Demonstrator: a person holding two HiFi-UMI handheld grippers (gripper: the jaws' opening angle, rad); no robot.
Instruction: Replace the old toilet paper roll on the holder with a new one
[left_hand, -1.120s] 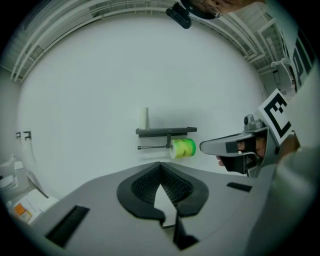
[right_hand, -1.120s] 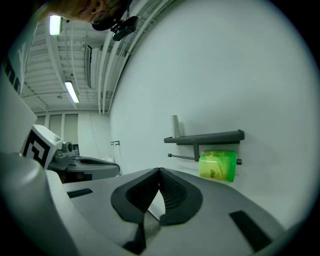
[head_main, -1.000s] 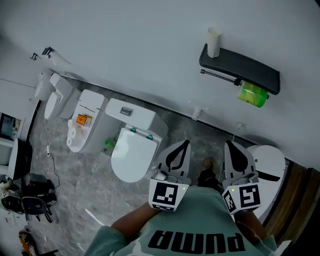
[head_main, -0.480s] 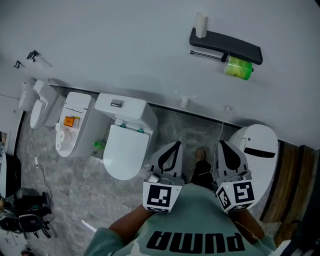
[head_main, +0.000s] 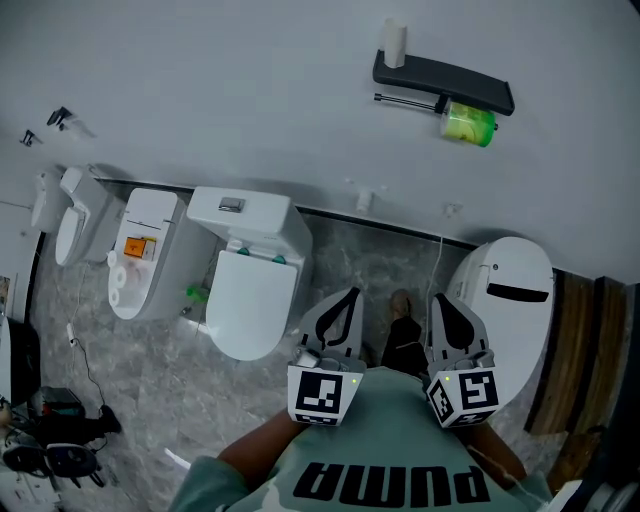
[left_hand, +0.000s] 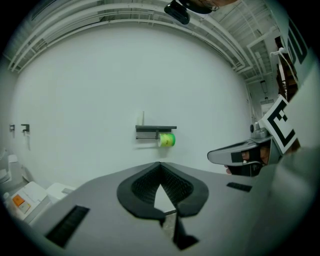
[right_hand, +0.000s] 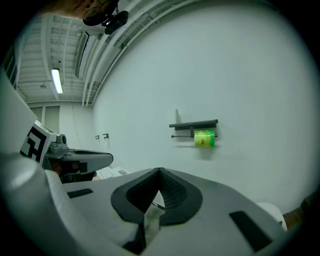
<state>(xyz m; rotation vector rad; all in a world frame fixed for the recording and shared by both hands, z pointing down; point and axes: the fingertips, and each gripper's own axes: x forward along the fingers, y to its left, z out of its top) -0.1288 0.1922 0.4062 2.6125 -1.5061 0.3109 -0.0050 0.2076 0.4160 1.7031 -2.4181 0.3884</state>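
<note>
Although a green roll hangs on the far wall holder's bar, we cannot judge it old or new. Near us, our left gripper and right gripper are closed and empty; any reach should spare the pale tube standing at the holder's left end.
</note>
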